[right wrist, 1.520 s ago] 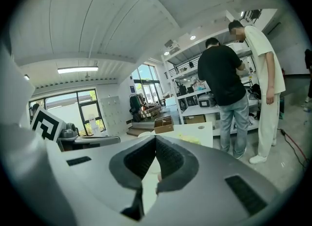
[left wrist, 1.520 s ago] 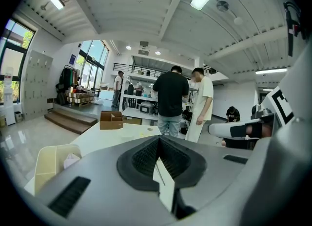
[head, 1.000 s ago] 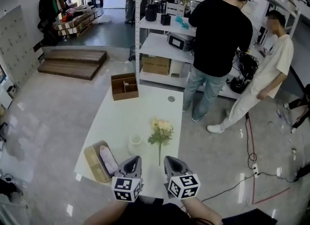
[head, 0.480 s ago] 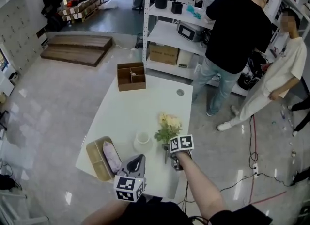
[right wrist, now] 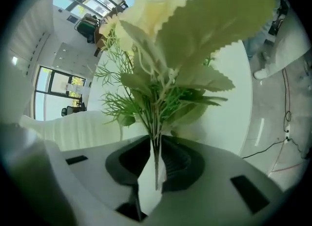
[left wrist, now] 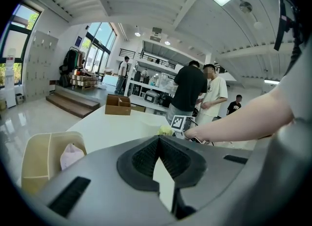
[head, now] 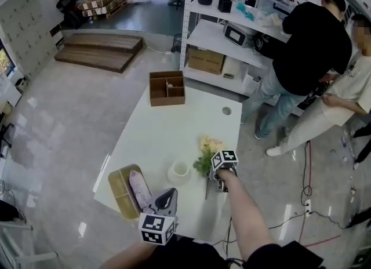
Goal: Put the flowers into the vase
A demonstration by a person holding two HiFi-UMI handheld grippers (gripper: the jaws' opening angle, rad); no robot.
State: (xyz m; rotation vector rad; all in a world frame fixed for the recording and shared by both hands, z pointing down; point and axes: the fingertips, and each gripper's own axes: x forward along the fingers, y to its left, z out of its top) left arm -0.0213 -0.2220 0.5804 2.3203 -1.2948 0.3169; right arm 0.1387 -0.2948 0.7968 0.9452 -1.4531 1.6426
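Closing right tongs (right wrist: 156,137) around flowers (right wrist: 161,49), clear only in right gripper view; left tongs (left wrist: 159,137) together, empty

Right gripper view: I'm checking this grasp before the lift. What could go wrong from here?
The right gripper is closing its jaws on the thin stem of the yellow artificial flower bunch; the leafy, top-heavy head could swing or slip. The small white ribbed vase stands close beside, so spreading leaves might knock it.
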